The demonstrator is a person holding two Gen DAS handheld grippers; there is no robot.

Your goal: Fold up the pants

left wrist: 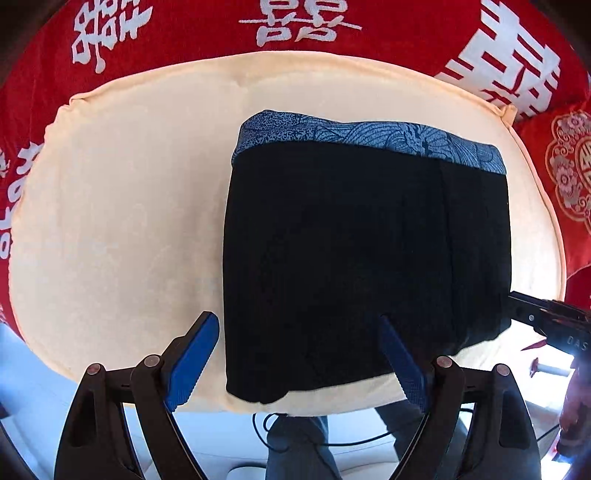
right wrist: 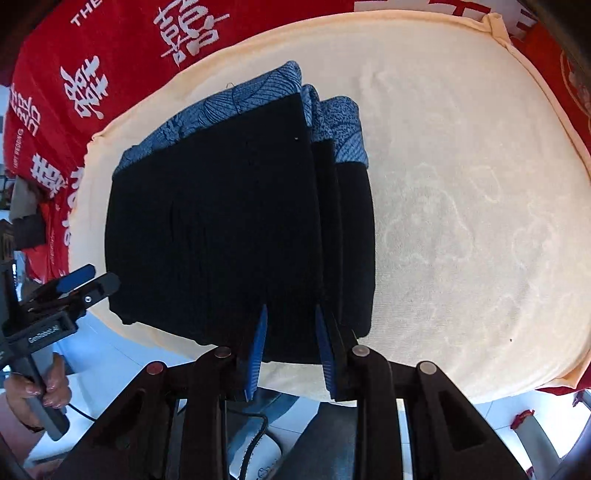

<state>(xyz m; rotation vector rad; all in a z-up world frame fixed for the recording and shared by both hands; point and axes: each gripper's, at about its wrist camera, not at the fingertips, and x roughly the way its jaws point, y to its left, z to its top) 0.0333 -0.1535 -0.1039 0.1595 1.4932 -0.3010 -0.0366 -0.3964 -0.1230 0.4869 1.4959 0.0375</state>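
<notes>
The black pants [left wrist: 351, 251] lie folded into a compact block on the cream cushion [left wrist: 122, 206], their blue patterned waistband [left wrist: 369, 136] at the far edge. My left gripper [left wrist: 299, 336] is open, its blue fingers straddling the near left corner of the pants. It also shows in the right wrist view [right wrist: 88, 280], open beside the pants' left edge. My right gripper [right wrist: 290, 328] is partly closed with a gap between its pads, at the near edge of the pants [right wrist: 236, 229], where stacked layers [right wrist: 332, 206] show. Whether it pinches cloth is unclear.
A red cloth with white characters [left wrist: 166, 33] lies behind and around the cushion [right wrist: 461, 221]. A red patterned pillow [left wrist: 569, 170] sits at the right. Below the cushion edge are a light floor, a black cable [right wrist: 255, 424] and the person's legs [left wrist: 299, 446].
</notes>
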